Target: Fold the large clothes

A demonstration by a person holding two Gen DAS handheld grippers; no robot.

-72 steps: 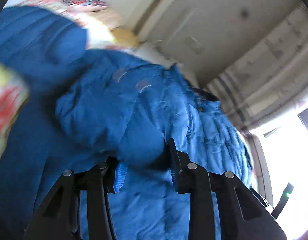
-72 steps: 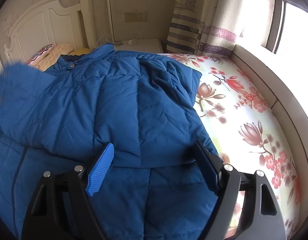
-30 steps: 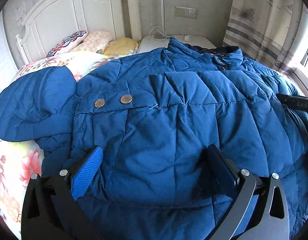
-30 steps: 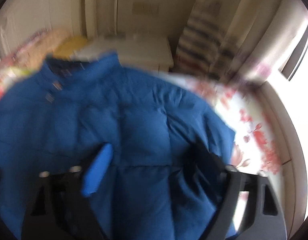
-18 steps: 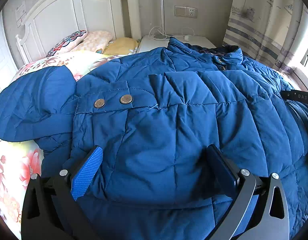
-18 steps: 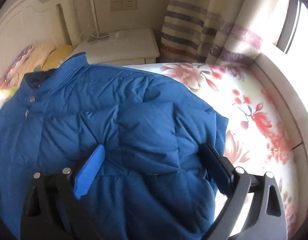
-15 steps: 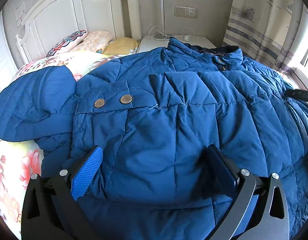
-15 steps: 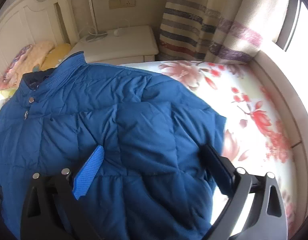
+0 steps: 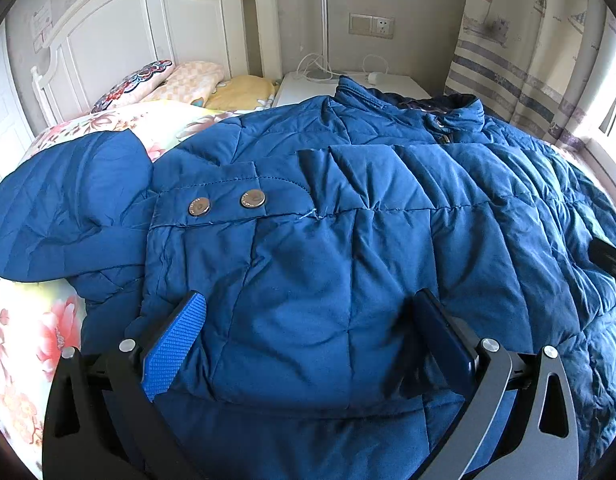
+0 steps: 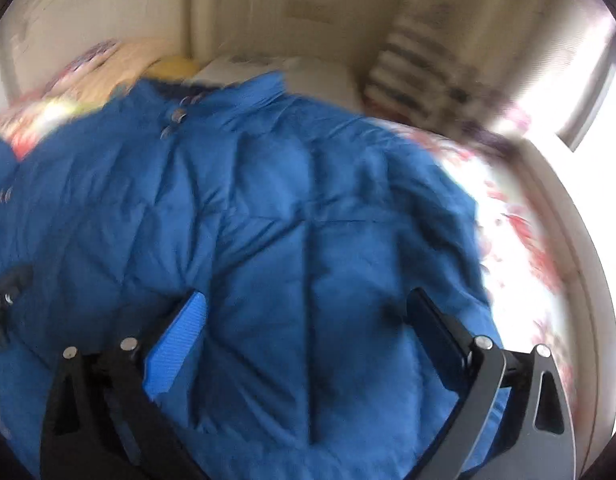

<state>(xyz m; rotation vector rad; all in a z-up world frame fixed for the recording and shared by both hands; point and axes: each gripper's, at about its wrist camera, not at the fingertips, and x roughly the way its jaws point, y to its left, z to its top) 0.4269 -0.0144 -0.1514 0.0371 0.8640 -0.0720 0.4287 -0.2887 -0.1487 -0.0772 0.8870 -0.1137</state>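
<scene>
Lying across the floral bed (image 9: 24, 344), the blue padded jacket (image 9: 348, 240) spreads below the white headboard (image 9: 148, 20), where pillows (image 9: 180, 84) are piled; a white nightstand (image 9: 308, 88) and a striped curtain (image 9: 520, 60) stand beyond its collar. Quilted and puffy, the jacket has a sleeve folded over its front, showing two metal snaps (image 9: 224, 203). The left hand-held gripper (image 9: 304, 344) hangs spread wide over the fabric, gripping nothing. The right hand-held gripper (image 10: 304, 340), blurred, is opening over the jacket's other side, pads clear of the cloth.
</scene>
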